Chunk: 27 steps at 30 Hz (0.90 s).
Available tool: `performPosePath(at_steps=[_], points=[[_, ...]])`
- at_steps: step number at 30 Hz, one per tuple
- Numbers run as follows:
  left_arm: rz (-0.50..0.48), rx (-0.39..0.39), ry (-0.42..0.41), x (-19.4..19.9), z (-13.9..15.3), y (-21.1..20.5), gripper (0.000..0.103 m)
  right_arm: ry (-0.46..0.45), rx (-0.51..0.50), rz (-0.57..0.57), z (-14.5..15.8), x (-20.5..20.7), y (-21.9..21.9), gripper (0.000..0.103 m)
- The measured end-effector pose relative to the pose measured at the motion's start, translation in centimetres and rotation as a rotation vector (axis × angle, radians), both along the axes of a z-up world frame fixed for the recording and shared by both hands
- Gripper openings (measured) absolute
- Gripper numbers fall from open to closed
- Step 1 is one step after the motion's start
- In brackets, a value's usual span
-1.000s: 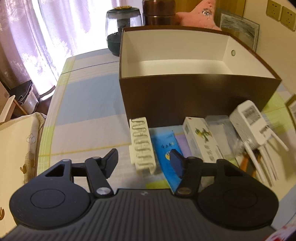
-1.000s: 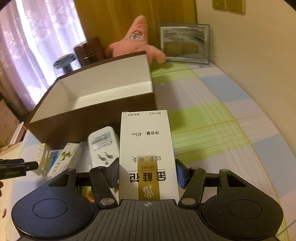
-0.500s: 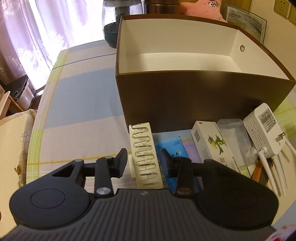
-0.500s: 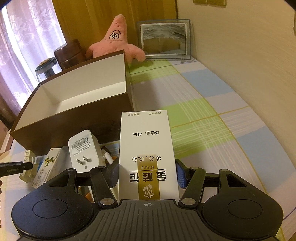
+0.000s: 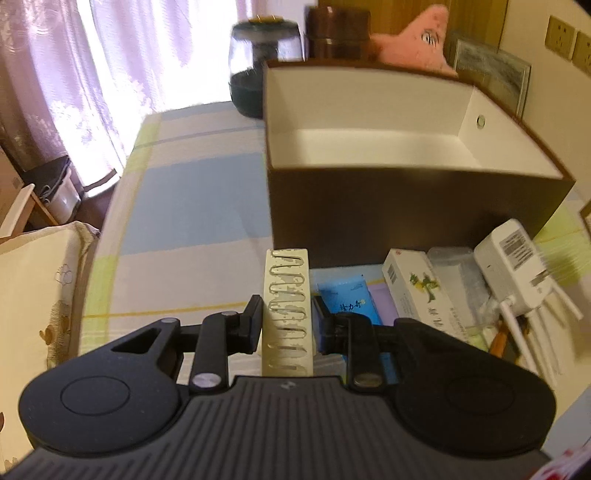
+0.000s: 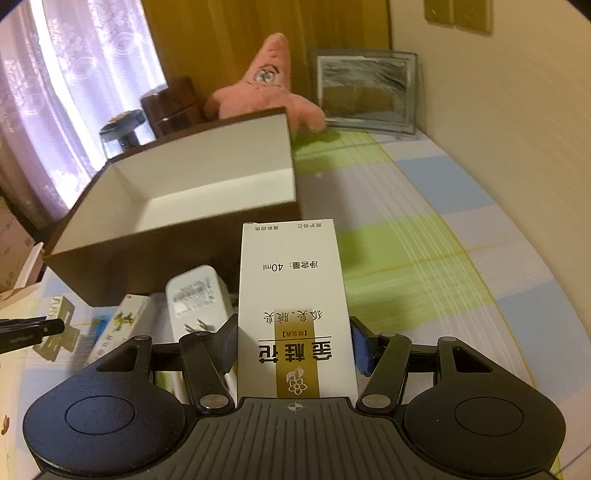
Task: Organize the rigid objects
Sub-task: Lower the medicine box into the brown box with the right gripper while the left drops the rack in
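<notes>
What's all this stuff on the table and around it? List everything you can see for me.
storage box: one, brown outside, white inside, open, nothing visible inside, mid-table.
cream slotted piece: one, between the left gripper's pads.
blue packet: one, flat before the box.
green-print carton: one, white, right of the packet.
white plug-in device: one, with antennas, far right.
tall white carton: one, gold stripe, in the right gripper.
pink star plush: one, behind the box.
picture frame: one, against the wall.
glass jar: one, dark base, near the curtain.
brown canister: one, beside the jar.
left gripper: black, shut.
right gripper: black, shut.
</notes>
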State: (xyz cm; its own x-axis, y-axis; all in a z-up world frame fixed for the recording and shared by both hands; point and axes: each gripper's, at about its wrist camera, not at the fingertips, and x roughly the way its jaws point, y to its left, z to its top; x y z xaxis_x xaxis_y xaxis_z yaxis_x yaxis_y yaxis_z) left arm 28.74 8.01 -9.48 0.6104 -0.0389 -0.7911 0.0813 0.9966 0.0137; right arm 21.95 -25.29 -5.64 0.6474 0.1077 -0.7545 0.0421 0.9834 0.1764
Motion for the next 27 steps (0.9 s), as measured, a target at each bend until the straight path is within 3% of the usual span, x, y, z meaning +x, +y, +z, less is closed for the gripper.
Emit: performPosePath(at_steps=[5,12,19,27], points=[[-0.003,-0.009,-0.090,-0.5,4.3,0.0,0.023,-0.042,0.004,0.053,1.3,1.6,1.3,0.056],[-0.045,-0.011,-0.183,3.0,8.1,-2.8,0.023,-0.108,0.019,0.113,3.0,5.8,3.3,0.056],[-0.071,-0.037,-0.184,7.4,8.6,-6.4,0.023,-0.133,0.050,0.116,3.7,11.1,4.5,0.056],[-0.072,-0.057,-0.144,11.2,6.9,-8.4,0.023,-0.111,0.059,0.114,2.3,15.5,5.4,0.056]])
